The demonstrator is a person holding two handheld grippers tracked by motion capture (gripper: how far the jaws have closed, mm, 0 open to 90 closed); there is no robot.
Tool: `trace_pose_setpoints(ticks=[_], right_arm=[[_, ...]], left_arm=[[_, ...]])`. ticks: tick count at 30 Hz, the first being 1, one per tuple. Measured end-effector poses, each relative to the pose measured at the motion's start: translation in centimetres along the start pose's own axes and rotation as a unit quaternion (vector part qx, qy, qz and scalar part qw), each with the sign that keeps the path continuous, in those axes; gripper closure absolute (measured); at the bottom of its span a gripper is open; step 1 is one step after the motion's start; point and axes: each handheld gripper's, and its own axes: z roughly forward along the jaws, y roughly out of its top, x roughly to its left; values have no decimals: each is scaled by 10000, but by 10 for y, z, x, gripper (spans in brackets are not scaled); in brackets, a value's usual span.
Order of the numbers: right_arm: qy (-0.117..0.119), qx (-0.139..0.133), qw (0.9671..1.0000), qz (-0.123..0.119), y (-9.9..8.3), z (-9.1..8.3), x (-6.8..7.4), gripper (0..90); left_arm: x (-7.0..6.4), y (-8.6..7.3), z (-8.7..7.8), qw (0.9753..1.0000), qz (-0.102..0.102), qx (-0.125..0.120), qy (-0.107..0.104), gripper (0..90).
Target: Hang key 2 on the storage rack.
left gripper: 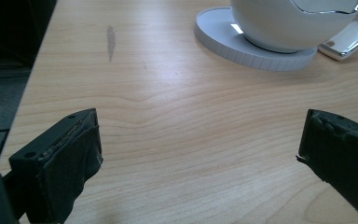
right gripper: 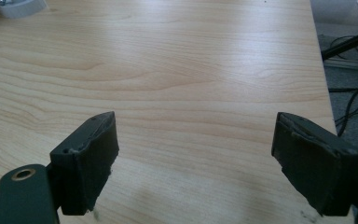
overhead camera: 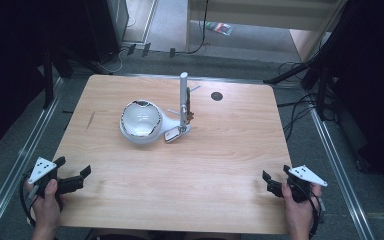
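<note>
You are looking at bare desk (overhead camera: 220, 175) across the whole near half. Standing in your way far of centre are the white bowl-shaped appliance (overhead camera: 140, 121) and its upright post (overhead camera: 183, 97), just right of it.

A white, rounded appliance (overhead camera: 141, 122) with a chrome-rimmed opening on top was seen upright near the middle of the counter (overhead camera: 220, 165), slightly to the left and towards the far side. It was set on a flat, round white base (left gripper: 242, 44). A slim white post (overhead camera: 183, 97) was raised upright just to its right.
</note>
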Motion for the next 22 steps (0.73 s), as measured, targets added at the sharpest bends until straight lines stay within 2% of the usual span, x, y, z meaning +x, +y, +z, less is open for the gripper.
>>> trace_pose_setpoints(ticks=[1,3,5,9,12,17,22], right_arm=[[-12,21,10000,27,0,1,0,146],[7,-132,9999,16,0,0,0,146],[67,-192,9997,130,0,0,0,146],[-69,-221,9997,98,-1,-1,3,151],[-120,-151,9998,21,0,0,4,151],[-167,-303,9992,224,-2,-2,1,145],[-185,-264,9993,212,-1,-1,2,149]], left_arm=[[0,0,0,10000,-6,-3,24,0],[1,0,0,9999,-77,-50,95,0],[2,0,0,9999,-120,-62,107,0],[0,0,0,10000,2,-16,82,0],[-3,1,2,9997,106,113,179,0],[0,1,2,9997,-105,73,223,0],[-2,2,4,9996,-8,166,228,0]])
